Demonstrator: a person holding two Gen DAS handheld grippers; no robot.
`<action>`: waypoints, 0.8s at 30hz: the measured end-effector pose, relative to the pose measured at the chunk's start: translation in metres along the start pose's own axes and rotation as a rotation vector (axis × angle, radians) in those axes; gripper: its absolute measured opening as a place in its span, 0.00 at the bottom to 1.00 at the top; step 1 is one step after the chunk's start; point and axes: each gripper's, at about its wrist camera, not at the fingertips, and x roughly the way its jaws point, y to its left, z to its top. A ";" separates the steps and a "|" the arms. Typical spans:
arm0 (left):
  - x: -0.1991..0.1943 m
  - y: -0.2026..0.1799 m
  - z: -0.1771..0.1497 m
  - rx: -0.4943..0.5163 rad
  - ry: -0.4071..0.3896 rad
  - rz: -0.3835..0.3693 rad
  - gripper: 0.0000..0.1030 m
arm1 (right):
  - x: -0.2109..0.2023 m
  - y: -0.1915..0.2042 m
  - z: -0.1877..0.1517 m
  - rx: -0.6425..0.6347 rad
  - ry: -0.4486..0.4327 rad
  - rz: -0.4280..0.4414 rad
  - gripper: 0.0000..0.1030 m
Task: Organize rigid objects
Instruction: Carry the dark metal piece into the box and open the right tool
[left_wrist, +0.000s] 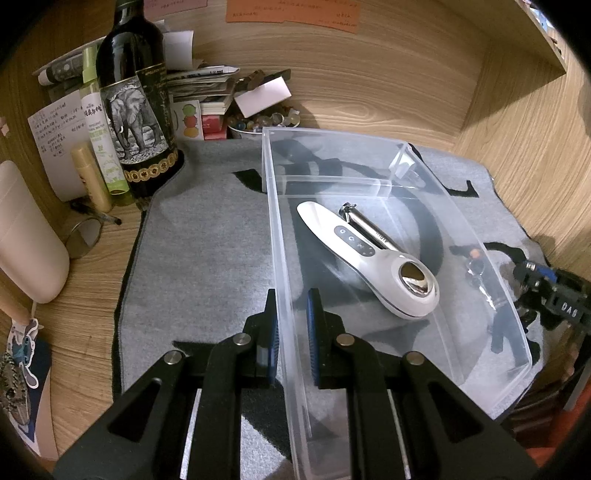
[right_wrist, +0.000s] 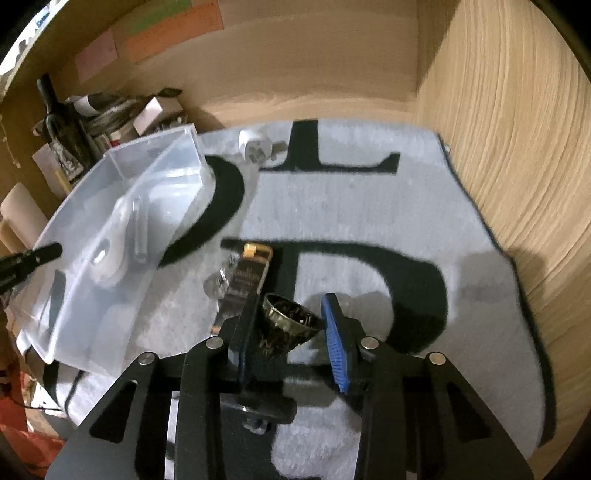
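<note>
A clear plastic bin (left_wrist: 280, 295) lies on a grey mat. My left gripper (left_wrist: 292, 325) is shut on the bin's near wall. Inside lie a white handheld device (left_wrist: 369, 258) and a metal nail clipper (left_wrist: 365, 227). The bin also shows in the right wrist view (right_wrist: 122, 206). My right gripper (right_wrist: 290, 325) is shut on a small dark patterned cup (right_wrist: 286, 321) held above the mat. A dark lighter-like box (right_wrist: 247, 277) and a small shiny object (right_wrist: 218, 284) lie on the mat beside the bin. A white plug adapter (right_wrist: 255, 146) lies farther back.
A wine bottle (left_wrist: 136, 99), spray bottle (left_wrist: 98, 125), a bowl of beads (left_wrist: 258, 120) and stacked papers crowd the back left. Wooden walls enclose the desk at the back and right (right_wrist: 517, 166). The grey mat (right_wrist: 369, 206) bears large black letters.
</note>
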 end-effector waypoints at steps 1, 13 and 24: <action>0.000 0.000 0.000 0.000 0.000 0.001 0.12 | -0.001 0.001 0.004 0.000 0.003 -0.005 0.30; 0.001 0.000 0.000 -0.007 -0.001 -0.005 0.12 | -0.028 0.045 0.050 -0.111 -0.154 0.066 0.30; 0.000 0.000 0.000 -0.011 -0.004 -0.013 0.12 | -0.015 0.109 0.079 -0.249 -0.165 0.144 0.30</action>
